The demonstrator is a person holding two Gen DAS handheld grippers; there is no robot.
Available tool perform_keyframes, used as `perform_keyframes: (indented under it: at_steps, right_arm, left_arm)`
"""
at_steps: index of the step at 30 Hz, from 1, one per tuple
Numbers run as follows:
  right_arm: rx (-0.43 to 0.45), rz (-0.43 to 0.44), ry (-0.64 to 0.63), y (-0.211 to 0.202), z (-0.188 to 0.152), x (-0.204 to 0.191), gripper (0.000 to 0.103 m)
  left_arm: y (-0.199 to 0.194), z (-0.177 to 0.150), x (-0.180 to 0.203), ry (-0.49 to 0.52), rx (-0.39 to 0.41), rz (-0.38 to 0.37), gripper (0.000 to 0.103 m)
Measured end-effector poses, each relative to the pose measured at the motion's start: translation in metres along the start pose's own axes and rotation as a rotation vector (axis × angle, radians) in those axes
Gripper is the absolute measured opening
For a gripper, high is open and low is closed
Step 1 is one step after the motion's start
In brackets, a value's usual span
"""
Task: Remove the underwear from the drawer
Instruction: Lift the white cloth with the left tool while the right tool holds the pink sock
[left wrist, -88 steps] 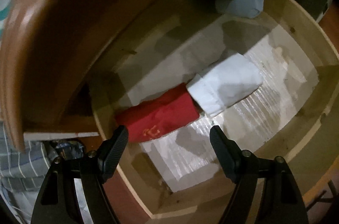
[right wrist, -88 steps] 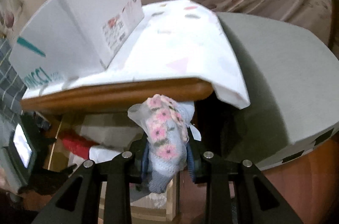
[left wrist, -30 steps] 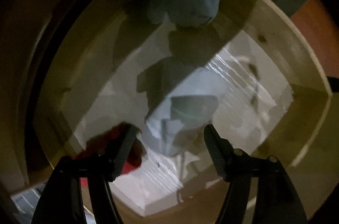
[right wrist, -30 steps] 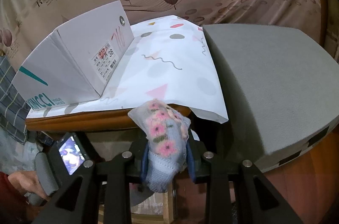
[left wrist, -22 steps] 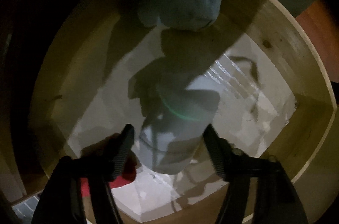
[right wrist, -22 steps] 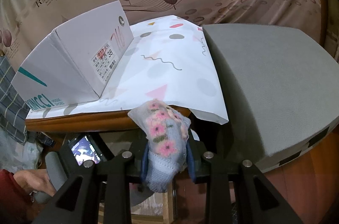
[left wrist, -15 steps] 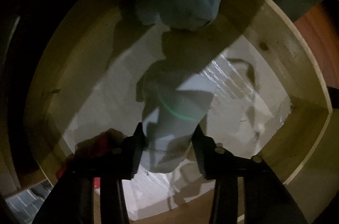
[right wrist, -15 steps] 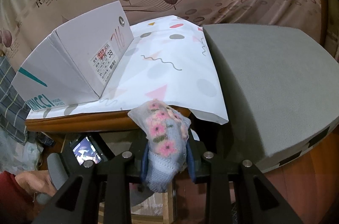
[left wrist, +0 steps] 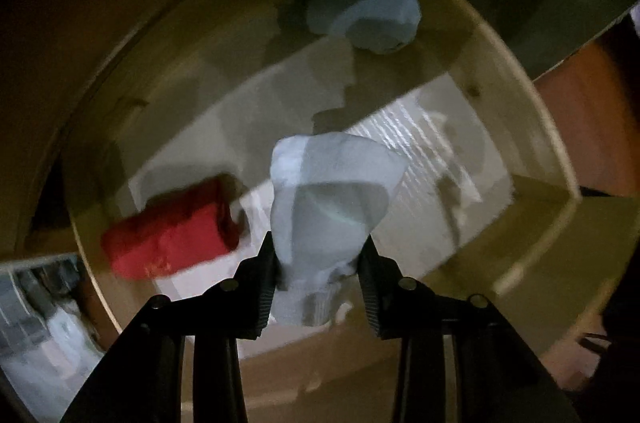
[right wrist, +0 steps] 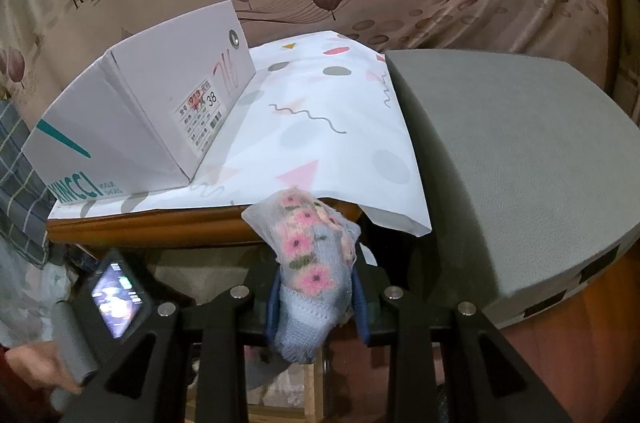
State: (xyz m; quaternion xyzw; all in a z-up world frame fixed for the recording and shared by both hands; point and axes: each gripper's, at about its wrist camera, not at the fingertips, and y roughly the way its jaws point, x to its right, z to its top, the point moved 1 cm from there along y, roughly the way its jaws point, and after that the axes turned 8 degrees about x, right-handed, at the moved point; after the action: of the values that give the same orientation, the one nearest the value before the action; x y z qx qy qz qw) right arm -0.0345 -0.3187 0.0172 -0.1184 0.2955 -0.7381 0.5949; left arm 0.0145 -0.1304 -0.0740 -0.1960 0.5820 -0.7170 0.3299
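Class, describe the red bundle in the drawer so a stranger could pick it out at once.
Look into the open wooden drawer. On its pale lining, left of the white bundle pinched in the left gripper, lies the red bundle. It alone is red; the other two are pale.

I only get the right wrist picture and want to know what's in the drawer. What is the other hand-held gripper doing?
Observer: The left hand-held gripper is shut on a pale blue rolled underwear above the drawer.
Operator: Is anything left in there?
Observer: Yes, a red roll lies on the drawer floor, to the left in that view.
Operator: Just that one?
Observer: No, another pale blue bundle sits against the far wall.
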Motion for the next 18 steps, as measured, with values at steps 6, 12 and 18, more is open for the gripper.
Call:
perform_keyframes:
  at_steps: [6,12,18]
  right_arm:
    - [0.002,0.000,-0.010,-0.001,-0.002,-0.001,0.029]
    - [0.003,0.004,-0.042,-0.001,-0.004,-0.008,0.029]
    - [0.004,0.002,-0.056,0.000,-0.005,-0.012,0.029]
  left_arm:
    - [-0.044,-0.014,-0.001,-0.098,0.080,0.013,0.034]
    - [-0.079,-0.026,-0.025,-0.150,0.171,0.040,0.034]
    - [-0.127,-0.039,-0.056,-0.272,0.290,0.067,0.034]
